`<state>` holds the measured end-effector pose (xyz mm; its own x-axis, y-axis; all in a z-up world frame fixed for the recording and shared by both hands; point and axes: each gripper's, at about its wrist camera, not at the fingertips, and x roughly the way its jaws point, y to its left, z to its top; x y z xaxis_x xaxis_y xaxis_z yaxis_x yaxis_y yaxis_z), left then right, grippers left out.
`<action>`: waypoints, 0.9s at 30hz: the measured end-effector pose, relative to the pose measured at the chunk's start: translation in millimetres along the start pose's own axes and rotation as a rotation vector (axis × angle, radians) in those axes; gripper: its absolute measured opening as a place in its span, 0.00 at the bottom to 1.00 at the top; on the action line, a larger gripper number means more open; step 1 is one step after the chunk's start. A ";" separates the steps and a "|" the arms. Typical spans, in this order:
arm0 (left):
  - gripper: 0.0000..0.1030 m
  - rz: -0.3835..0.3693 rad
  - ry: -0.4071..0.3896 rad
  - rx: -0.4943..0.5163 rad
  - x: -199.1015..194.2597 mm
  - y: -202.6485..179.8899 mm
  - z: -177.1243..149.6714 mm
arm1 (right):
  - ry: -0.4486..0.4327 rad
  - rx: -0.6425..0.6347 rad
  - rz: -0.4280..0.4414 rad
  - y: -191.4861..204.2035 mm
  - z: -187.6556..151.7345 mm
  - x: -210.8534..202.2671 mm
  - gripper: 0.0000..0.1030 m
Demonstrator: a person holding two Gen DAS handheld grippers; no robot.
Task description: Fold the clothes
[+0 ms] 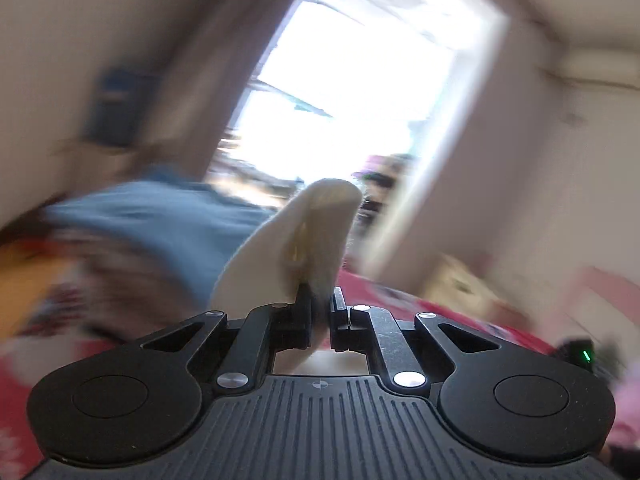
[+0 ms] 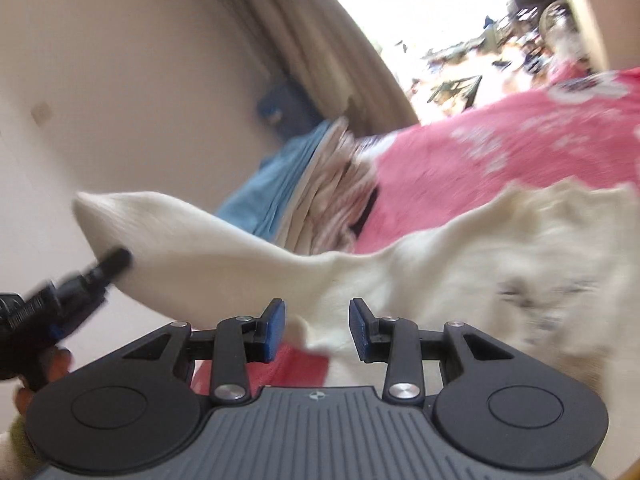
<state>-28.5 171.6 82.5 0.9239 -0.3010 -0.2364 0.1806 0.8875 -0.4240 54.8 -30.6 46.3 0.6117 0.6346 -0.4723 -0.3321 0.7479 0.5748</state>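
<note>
**Left wrist and right wrist views: cream garment lifted above a pink bed**

Left wrist view, from left to right. A blurred stack of folded clothes, blue on top, lies at the left on the pink patterned bed cover. At centre, the left claw is closed on a flap of the cream garment; the flap stands up from between its black fingers, rounded at the top. Behind the flap is a bright window with a beige curtain along its left edge. Pale wall fills the right side. The whole background is smeared by motion.

Right wrist view, from left to right. At the far left edge, the left claw appears from the side, its tip pinching the raised corner of the cream garment; fingers of the person's hand show below it. The garment spans from that corner across the frame to a bunched, blurred mass at the right. At lower centre, the right claw has its blue pads standing apart, with the garment's lower edge hanging just beyond and between them; the pads do not press on it. Behind the garment, the stack of folded clothes rests on the bed cover, which stretches to the right. The window lies at upper right.
</note>
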 end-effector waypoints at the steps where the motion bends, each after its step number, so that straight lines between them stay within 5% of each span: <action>1: 0.06 -0.055 0.018 0.031 3.1 -17.0 -4.4 | -0.023 0.008 -0.011 -3.3 -1.9 -22.3 0.37; 6: 0.06 -0.255 0.221 0.203 11.7 -79.3 -65.5 | -0.108 0.110 -0.098 -32.0 -32.2 -102.7 0.37; 11: 0.07 -0.312 0.531 0.409 17.1 -100.1 -165.5 | -0.025 0.262 -0.120 -61.3 -82.3 -110.0 0.37; 15: 0.18 -0.266 0.756 0.519 17.3 -70.2 -211.3 | 0.116 0.295 -0.112 -69.6 -110.7 -76.4 0.39; 18: 0.38 -0.307 0.820 0.389 10.8 -52.8 -192.9 | 0.193 0.308 -0.074 -71.5 -118.9 -52.3 0.43; 22: 0.47 -0.301 0.850 0.160 11.6 -32.4 -169.0 | 0.276 0.388 -0.041 -74.9 -133.6 -26.4 0.45; 27: 0.52 -0.142 0.867 -0.084 34.4 -2.2 -174.9 | 0.382 0.439 -0.051 -76.8 -156.9 -5.6 0.44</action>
<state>-56.2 98.2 -77.5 0.3071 -0.5954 -0.7424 0.2176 0.8034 -0.5543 -35.7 -61.0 -100.0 0.2894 0.6858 -0.6677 0.0700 0.6806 0.7293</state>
